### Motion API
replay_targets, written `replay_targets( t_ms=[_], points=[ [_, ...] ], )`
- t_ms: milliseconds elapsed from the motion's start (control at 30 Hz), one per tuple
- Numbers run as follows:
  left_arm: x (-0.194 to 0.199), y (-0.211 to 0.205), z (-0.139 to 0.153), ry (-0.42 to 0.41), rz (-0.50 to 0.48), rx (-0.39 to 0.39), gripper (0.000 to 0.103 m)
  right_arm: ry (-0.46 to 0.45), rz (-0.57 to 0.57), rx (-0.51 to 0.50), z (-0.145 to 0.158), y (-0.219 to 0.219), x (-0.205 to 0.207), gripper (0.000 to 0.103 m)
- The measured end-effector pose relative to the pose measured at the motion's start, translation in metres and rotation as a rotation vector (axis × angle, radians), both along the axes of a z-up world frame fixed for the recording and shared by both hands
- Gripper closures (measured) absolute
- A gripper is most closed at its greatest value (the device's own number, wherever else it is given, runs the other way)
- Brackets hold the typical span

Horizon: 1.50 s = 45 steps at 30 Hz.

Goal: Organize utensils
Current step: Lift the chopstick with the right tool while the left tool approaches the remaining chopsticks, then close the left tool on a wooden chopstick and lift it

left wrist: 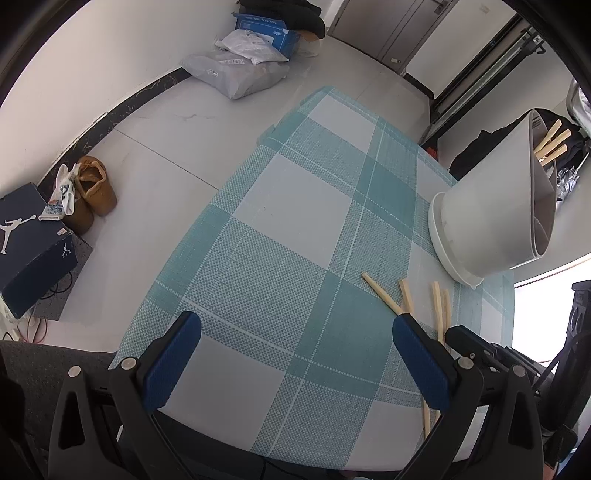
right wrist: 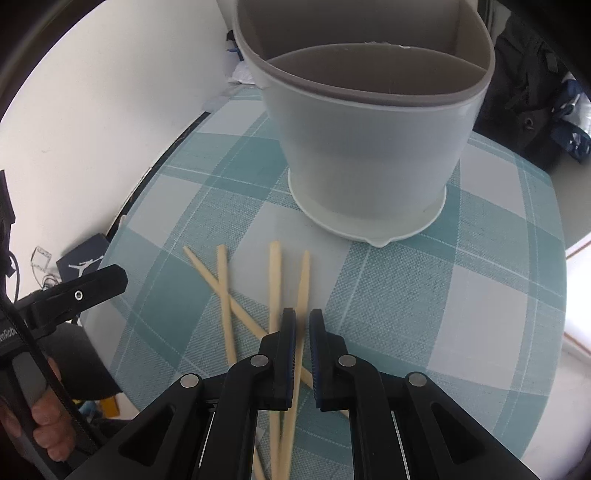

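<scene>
Currently the pick-up step is judged to be in hand: four chopsticks (right wrist: 273, 291) are left lying loose on the checked tablecloth (right wrist: 424, 295), near the white divided holder (right wrist: 369, 147), which is stood at the far right of the table with several chopsticks (left wrist: 552, 142) already seen inside it. The right gripper (right wrist: 302, 325) is set low over the two rightmost sticks with its jaws almost closed; one stick appears to be caught between the pads, though blur leaves the hold uncertain. The left gripper (left wrist: 295, 332) is held wide open over bare cloth, nothing between its jaws. Next, a firm pinch, a lift, and a tip-down drop into a holder compartment are called for; crossed sticks could be dragged along. A Jordan jumpman logo is read on the dark shoebox (left wrist: 26, 240) on the floor at left; lettering on the blue box (left wrist: 266, 29) is too small to read.
</scene>
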<state>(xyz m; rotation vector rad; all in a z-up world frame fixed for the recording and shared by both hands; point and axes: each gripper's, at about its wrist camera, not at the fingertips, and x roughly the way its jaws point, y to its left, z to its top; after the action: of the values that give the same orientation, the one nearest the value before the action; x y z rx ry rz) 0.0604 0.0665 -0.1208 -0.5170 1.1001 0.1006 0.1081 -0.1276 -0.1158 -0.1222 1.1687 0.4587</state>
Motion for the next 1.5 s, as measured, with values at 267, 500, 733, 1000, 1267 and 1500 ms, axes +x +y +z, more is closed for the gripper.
replay_targets(
  t_ms=[267,500,733,1000,1267,1500],
  points=[
    [0.002,0.002,-0.003,0.017,0.009,0.000,0.001,-0.054,0.072,-0.108,-0.008,0.045,0.001,0.094],
    [0.004,-0.004,-0.002,0.026,0.016,0.069,0.001,-0.072,0.083,-0.124,-0.008,0.064,0.013,0.094],
    [0.006,-0.012,-0.006,0.031,0.009,0.127,0.001,-0.056,0.038,0.009,-0.003,0.043,0.012,0.098],
    [0.007,-0.028,0.001,-0.020,-0.034,0.160,0.001,-0.112,-0.022,0.226,0.027,-0.012,0.001,0.098],
    [0.023,-0.059,0.011,-0.059,-0.108,0.190,0.003,-0.158,-0.077,0.396,0.065,-0.074,-0.002,0.098],
    [0.036,-0.073,0.002,-0.001,-0.150,0.239,0.029,-0.197,-0.119,0.442,0.073,-0.096,-0.001,0.098]
  ],
)
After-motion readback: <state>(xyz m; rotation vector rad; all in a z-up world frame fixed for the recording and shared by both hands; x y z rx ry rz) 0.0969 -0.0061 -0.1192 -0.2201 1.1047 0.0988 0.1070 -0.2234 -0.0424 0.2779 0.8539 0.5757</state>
